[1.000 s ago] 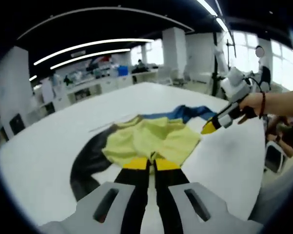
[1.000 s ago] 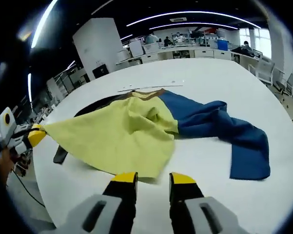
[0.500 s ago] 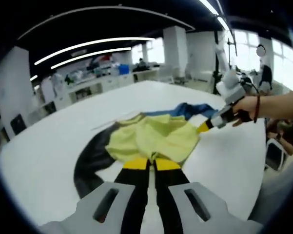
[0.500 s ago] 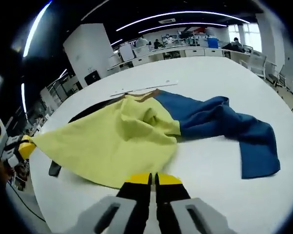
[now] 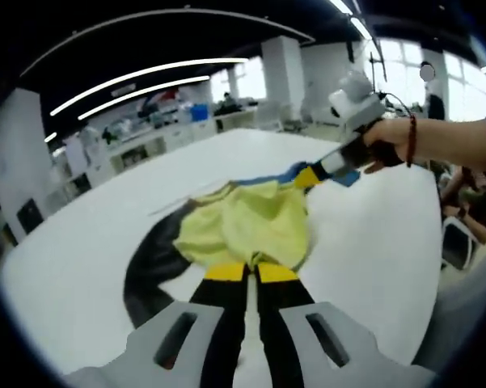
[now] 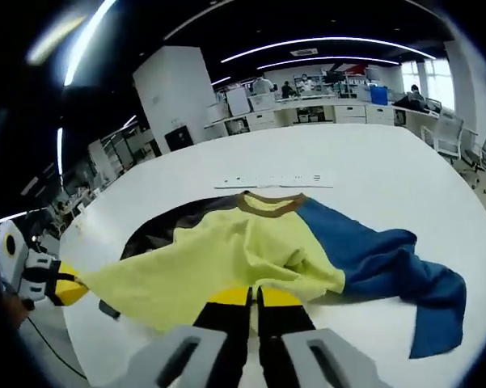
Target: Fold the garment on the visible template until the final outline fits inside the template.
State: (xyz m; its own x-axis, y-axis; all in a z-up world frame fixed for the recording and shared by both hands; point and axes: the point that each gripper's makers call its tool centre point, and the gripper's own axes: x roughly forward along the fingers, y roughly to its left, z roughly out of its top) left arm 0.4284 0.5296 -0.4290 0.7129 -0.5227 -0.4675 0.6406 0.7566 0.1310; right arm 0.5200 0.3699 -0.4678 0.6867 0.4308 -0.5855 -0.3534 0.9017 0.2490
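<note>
The garment lies on the white table point(image 5: 372, 242), with a yellow body point(image 5: 247, 226), a black sleeve point(image 5: 150, 259) and a blue sleeve point(image 5: 285, 171). My left gripper point(image 5: 251, 272) is shut on the yellow hem nearest me. In the left gripper view my right gripper point(image 5: 306, 176) comes in from the right, held by a hand point(image 5: 388, 141), and pinches the yellow cloth beside the blue sleeve. In the right gripper view my right gripper point(image 6: 255, 296) is shut on the yellow body point(image 6: 226, 259). The left gripper point(image 6: 69, 289) pulls a corner taut. A brown collar point(image 6: 267, 202) faces away.
A thin pale strip point(image 6: 275, 179) lies on the table point(image 6: 372, 178) just beyond the collar. The blue sleeve point(image 6: 388, 267) trails rumpled to the right, the dark sleeve point(image 6: 170, 226) to the left. Desks, chairs and people stand far behind the table edge.
My right gripper went from open to shut on the yellow hem, then lifted it and carried it across the garment toward the blue sleeve. My left gripper kept its hold.
</note>
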